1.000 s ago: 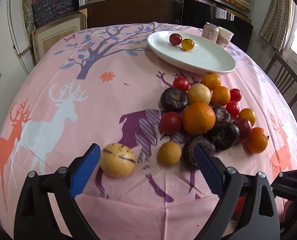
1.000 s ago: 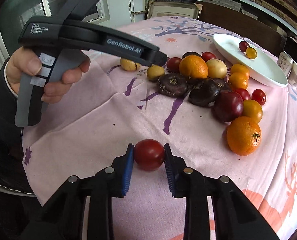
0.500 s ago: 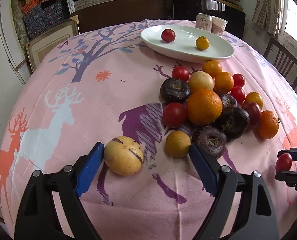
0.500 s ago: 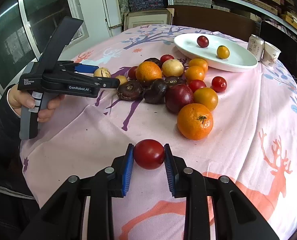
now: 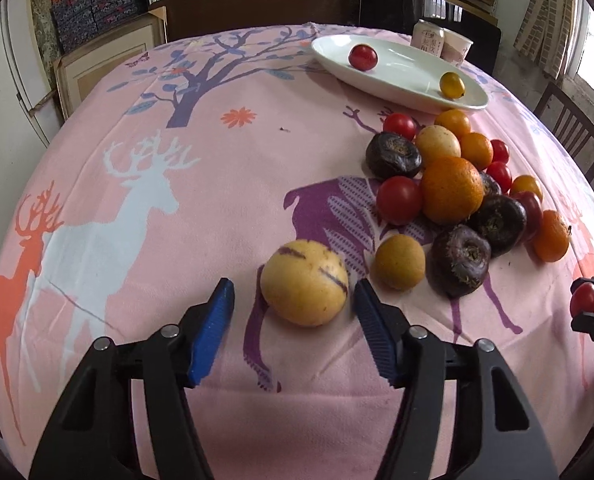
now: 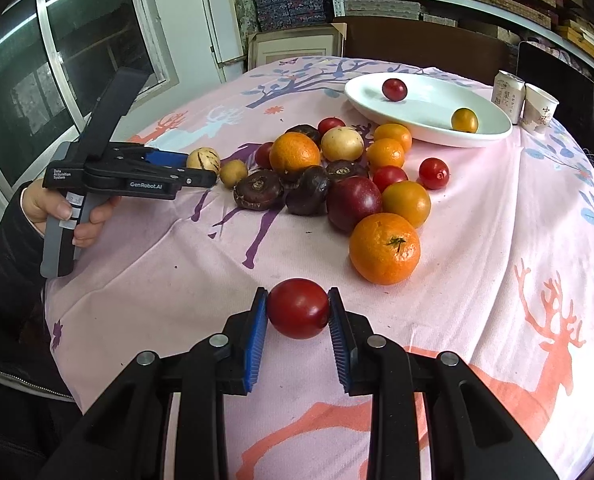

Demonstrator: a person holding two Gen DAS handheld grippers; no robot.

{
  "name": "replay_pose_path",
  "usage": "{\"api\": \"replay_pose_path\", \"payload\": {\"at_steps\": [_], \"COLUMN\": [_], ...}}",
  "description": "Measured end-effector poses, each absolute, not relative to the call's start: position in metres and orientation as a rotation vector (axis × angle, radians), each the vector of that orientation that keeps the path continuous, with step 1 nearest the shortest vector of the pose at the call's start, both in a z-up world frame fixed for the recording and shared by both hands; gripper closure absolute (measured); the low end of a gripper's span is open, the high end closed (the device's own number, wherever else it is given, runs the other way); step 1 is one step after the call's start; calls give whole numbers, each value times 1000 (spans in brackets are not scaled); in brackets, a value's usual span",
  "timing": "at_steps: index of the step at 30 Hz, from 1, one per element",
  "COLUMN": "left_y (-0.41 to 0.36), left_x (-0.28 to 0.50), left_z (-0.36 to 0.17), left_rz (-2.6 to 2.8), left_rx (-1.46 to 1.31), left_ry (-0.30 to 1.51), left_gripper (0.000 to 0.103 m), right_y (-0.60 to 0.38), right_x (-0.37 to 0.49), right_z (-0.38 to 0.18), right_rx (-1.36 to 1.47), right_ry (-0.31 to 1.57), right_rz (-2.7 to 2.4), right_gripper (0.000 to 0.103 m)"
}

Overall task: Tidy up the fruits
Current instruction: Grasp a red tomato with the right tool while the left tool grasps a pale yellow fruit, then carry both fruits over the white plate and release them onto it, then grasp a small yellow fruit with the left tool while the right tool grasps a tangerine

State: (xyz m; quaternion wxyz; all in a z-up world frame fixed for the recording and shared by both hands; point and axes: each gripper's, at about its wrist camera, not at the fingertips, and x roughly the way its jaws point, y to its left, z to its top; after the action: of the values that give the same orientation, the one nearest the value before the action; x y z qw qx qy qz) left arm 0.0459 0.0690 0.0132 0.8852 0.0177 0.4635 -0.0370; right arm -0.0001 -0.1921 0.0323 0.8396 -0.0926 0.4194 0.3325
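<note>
1. On the pink tablecloth (image 5: 217, 208), at left, the left gripper (image 5: 291, 304) has just been closing around the striped yellow fruit (image 5: 305, 282); pads not yet touching.
2. Right gripper (image 6: 298, 310) is clamped on a red tomato (image 6: 298, 308), held above the cloth near the orange (image 6: 385, 248).

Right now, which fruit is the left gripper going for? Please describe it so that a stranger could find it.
Start from the white plate, then come down past the fruit pile to its near edge. There the pale yellow round fruit lies alone on the cloth, between the jaws of the left gripper, which have just been closing. Unlike the plain tan fruit beside it, it has dark purple streaks.
</note>
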Motion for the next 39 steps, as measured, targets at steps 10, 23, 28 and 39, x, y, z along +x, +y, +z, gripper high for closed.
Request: {"api": "replay_pose_path", "payload": {"at_steps": [10, 23, 28, 39], "left_y": [48, -43, -45, -15], "left_x": [59, 191, 215, 177], "left_z": [55, 84, 66, 92], "left_rz": [-140, -93, -67, -54], "left_rx": [34, 24, -2, -47], "left_ry": [885, 802, 858, 770], "left_gripper": [65, 64, 64, 23], "right_y": [-219, -201, -187, -211], "right_x": [28, 184, 212, 183], "right_z": [71, 82, 57, 59], "right_rx": [-143, -42, -38, -15], "right_ry": [766, 741, 831, 823], "right_rz": [597, 434, 407, 444], "right_gripper": [73, 73, 72, 58]}}
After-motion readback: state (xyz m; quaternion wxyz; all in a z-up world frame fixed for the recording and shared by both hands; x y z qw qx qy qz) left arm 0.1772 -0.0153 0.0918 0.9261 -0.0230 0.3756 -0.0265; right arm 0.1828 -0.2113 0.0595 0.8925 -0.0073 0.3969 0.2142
